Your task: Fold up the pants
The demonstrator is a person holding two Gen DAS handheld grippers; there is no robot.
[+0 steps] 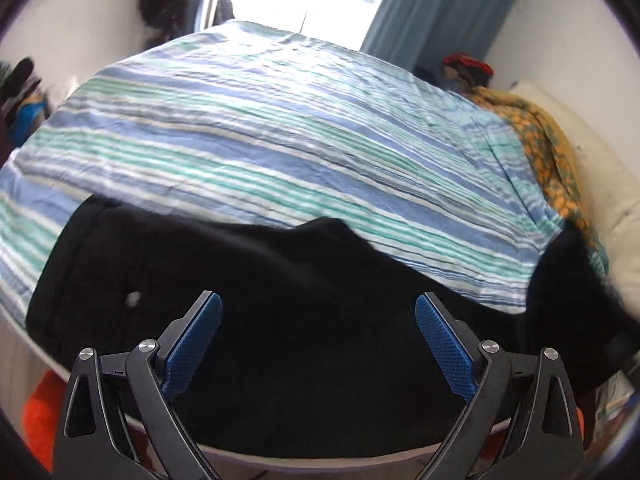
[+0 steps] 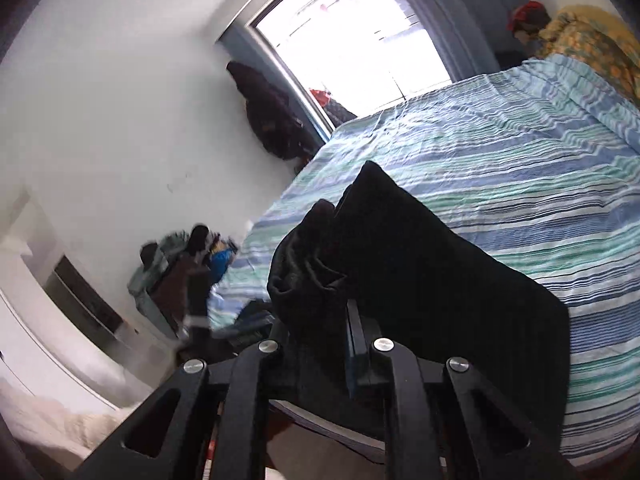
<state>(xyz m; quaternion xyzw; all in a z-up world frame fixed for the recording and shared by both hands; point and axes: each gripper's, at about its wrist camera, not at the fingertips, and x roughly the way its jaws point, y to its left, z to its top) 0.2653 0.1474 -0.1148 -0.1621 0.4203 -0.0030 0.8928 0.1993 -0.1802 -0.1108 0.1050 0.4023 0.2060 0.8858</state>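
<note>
Two tools — left [image 1: 318, 316] spread wide, right [image 2: 320, 320] clamping one black pants [image 2: 420, 260] — over one striped bed [image 1: 280, 128].

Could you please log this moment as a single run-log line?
task: fold pants | left gripper: open, above black pants | right gripper: shut on pants fabric | surface: striped bedspread

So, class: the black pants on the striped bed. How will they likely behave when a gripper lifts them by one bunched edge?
The black pants probably hang floppy: cloth bunched in the right gripper sags in soft folds. They likely drape rather than slide, following the striped bedspread and its edge. The open left gripper may be needed, since one grip would probably leave the rest trailing.
</note>
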